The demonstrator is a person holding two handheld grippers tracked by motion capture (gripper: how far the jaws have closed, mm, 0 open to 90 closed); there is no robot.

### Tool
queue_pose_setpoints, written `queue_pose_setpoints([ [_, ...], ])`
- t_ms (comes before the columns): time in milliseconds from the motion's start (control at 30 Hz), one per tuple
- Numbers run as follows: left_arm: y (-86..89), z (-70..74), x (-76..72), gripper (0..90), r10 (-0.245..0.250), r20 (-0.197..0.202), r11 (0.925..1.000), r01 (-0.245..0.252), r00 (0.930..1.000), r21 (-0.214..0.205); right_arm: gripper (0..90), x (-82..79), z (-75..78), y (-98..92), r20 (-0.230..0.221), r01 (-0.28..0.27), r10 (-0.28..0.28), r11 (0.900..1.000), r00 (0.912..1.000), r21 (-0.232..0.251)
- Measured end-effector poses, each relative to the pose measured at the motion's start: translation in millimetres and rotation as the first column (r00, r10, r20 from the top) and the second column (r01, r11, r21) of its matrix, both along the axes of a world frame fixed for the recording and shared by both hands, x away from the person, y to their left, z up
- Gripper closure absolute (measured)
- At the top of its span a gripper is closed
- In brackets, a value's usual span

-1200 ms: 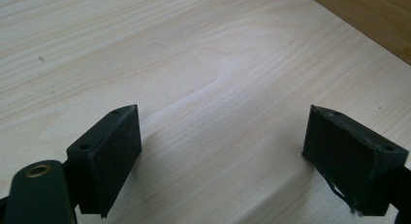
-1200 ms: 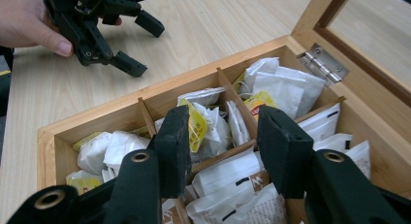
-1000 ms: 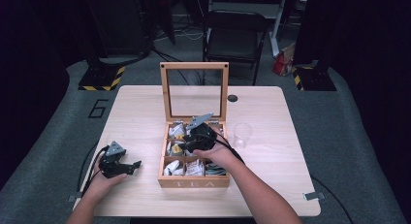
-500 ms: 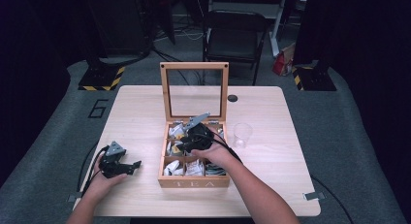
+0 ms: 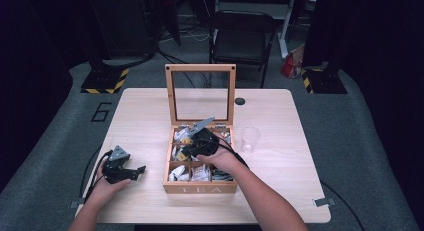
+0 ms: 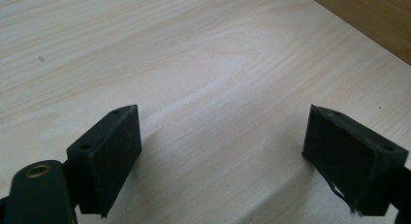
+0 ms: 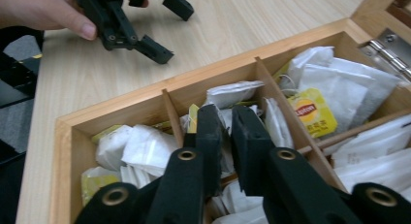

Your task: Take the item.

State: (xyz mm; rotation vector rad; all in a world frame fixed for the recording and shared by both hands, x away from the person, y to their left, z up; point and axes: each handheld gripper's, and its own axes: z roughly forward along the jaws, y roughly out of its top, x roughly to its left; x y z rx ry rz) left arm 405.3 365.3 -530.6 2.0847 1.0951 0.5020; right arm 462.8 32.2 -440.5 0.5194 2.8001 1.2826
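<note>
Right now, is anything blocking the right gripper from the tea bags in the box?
Nothing visible does. The right gripper is already down among the tea bags in the wooden box, its jaws just closing to nearly shut. Whether they pinch a bag, I cannot tell.

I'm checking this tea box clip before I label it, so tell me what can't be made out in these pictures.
- Whether the right gripper pinches a tea bag: right gripper view, its nearly closed jaws cover the gap.
- Print on the white bags: too small, high view.
- Wooden tea box: cut by the edge, left gripper view.
- Clear cup contents: too small, high view.
</note>
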Motion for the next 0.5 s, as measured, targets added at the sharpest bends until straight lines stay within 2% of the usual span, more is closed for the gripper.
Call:
queue_pose_setpoints([
  [200,0.1,0.1,0.0,13.1,0.000,0.001,1.0000,0.000,1.0000,0.001,86.8,-3.9,1.3,2.6,-0.002,-0.012,0.012,0.9999,0.9999,0.005],
  [367,0.1,0.1,0.0,13.1,0.000,0.001,1.0000,0.000,1.0000,0.001,88.4,-5.1,2.8,4.3,0.015,-0.025,0.025,0.9995,0.9996,0.018],
  [500,0.0,0.1,0.0,13.1,0.000,0.000,1.0000,0.000,1.0000,0.001,88.8,-5.6,3.7,5.2,0.015,-0.014,0.014,0.9996,0.9998,0.023],
])
